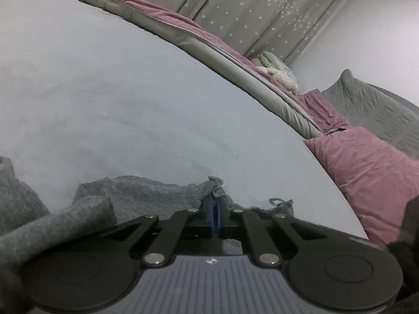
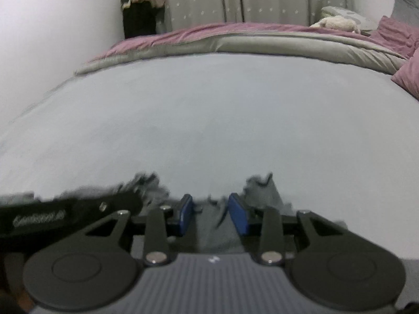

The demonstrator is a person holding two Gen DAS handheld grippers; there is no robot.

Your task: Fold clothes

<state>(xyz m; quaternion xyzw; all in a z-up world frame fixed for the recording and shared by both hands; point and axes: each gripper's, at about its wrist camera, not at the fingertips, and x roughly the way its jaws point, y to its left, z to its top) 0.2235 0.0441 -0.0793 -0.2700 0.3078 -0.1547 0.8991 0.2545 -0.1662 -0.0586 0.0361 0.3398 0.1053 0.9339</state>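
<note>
Left gripper: my pads pinch the grey knit garment edge.
Right gripper: my jaws spread, garment between.
Garment axis: apparently left-right across the bed sheet.

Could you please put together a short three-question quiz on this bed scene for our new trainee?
1. True or false: the left gripper is shut on an edge of the grey knit garment.
2. In the right wrist view, the right gripper is: A) open, with grey fabric beneath it, B) shut on a pink pillow, C) out of view.
3. What colour is the pillow lying to the right of the pale sheet in the left wrist view?

Key: 1 true; 2 A; 3 pink.
</note>
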